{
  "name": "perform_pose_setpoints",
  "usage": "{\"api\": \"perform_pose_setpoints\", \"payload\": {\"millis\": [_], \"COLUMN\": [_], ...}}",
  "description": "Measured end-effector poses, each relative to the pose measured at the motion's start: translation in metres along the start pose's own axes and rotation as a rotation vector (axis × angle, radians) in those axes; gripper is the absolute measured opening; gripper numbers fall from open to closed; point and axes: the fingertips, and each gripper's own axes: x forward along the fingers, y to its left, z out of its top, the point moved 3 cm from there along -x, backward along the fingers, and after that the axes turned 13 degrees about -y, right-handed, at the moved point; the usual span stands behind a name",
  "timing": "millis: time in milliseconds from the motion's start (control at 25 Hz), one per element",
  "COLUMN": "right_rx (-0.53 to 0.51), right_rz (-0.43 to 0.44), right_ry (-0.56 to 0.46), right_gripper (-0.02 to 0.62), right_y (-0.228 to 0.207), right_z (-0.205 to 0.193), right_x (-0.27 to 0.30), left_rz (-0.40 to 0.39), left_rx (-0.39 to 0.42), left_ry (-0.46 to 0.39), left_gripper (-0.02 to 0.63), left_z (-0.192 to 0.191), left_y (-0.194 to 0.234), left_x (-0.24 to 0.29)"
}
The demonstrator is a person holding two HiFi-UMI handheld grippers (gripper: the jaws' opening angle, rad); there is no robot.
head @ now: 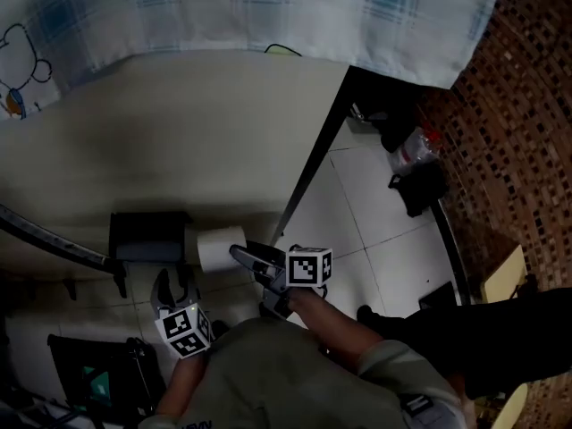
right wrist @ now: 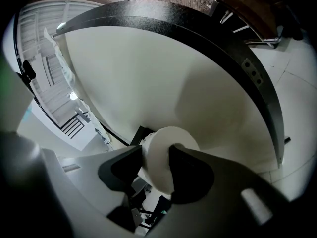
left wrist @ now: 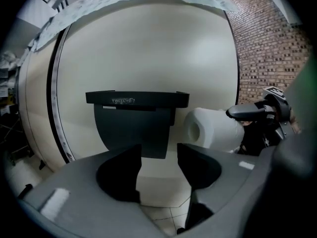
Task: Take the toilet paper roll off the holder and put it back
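Observation:
A white toilet paper roll sticks out sideways just right of the black wall holder. My right gripper is shut on the roll, one pad on each side of the roll in the right gripper view, where the right gripper covers its lower half. My left gripper hangs just below the holder, open, with nothing between its fingers. In the left gripper view the holder is straight ahead above the left gripper. The roll is at its right, with a right finger on it.
The holder is fixed to a curved cream panel with a black edge. A checked cloth lies over its top. To the right are a tiled floor, a dark bag and a brick wall.

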Motion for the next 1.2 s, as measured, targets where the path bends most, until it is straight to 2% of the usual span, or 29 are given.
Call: {"api": "perform_pose_setpoints", "payload": {"millis": [200,320,400,560,680,800,960,1080,1200], "right_rx": [-0.039,-0.006,0.008,0.013,0.007,0.020,0.026,0.031,0.034], "right_rz": [-0.048,-0.036,-0.018,-0.029,-0.002,-0.019,0.007,-0.019,0.015], "right_ry": [0.028,-0.041,-0.056,-0.044,-0.044,-0.039,-0.029,-0.025,-0.022], "right_gripper": [0.167,0.167,0.167,0.167,0.167,0.167,0.167,0.167,0.167], "right_y": [-0.005,-0.006,-0.003,-0.005,0.001,-0.002,0.001,-0.003,0.003], "right_z": [0.004,0.013,0.012,0.009,0.010,0.005,0.000,-0.004,-0.008], "right_x": [-0.004,-0.009,-0.002,0.006,0.013,0.018,0.029,0.032,0.042], "left_rz": [0.030,-0.012,-0.007,0.033,0.063,0.085,0.085,0.082,0.084], "left_rx": [0.013,0.013,0.010,0.006,0.000,0.003,0.013,0.021,0.025], "left_ry": [-0.010,0.002,0.000,-0.010,-0.011,-0.010,-0.005,-0.001,-0.001], "left_gripper": [0.276,0.296,0.301,0.299,0.298,0.276,0.278,0.278,0.278], "left_z": [-0.001,-0.002,0.001,0.003,0.004,0.004,0.003,0.002,0.002], "left_y": [-0.002,-0.015,-0.009,0.000,0.006,0.013,0.015,0.014,0.016], "left_x": [0.003,0.015,0.017,0.017,0.016,0.011,0.006,0.003,-0.001]}}
